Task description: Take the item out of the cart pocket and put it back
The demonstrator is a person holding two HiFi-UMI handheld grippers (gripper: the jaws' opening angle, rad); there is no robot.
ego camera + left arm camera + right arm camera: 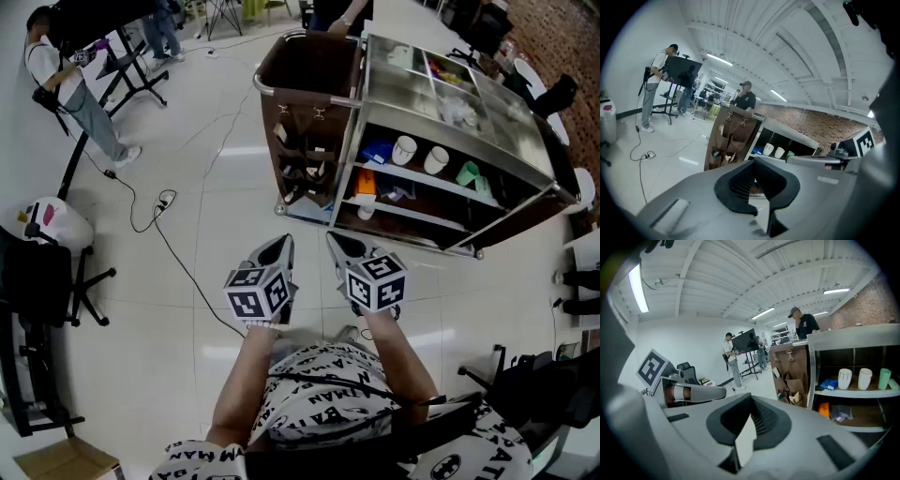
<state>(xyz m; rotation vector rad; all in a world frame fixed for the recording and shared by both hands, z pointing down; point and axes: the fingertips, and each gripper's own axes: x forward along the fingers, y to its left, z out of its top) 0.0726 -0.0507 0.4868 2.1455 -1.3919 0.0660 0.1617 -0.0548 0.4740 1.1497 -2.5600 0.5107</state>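
A brown fabric pocket organiser (302, 155) hangs on the near end of the steel cart (525, 150). Its pockets hold several small items, among them a pale folded one (796, 397). The same organiser (729, 140) appears ahead in the left gripper view and, in the right gripper view, the organiser (790, 380) is to the right of centre. My left gripper (281, 246) and right gripper (336, 239) are side by side over the floor, well short of the cart, both pointing at it. Both are shut and hold nothing. The left gripper (757, 180) and right gripper (750, 420) show closed jaws.
The cart's open shelves hold two white cups (405, 150), a green cup (467, 173) and blue and orange packets. One person stands behind the cart (337, 14), another by a dark stand at the far left (66, 84). A black cable (159, 202) runs over the floor; an office chair (37, 281) is at the left.
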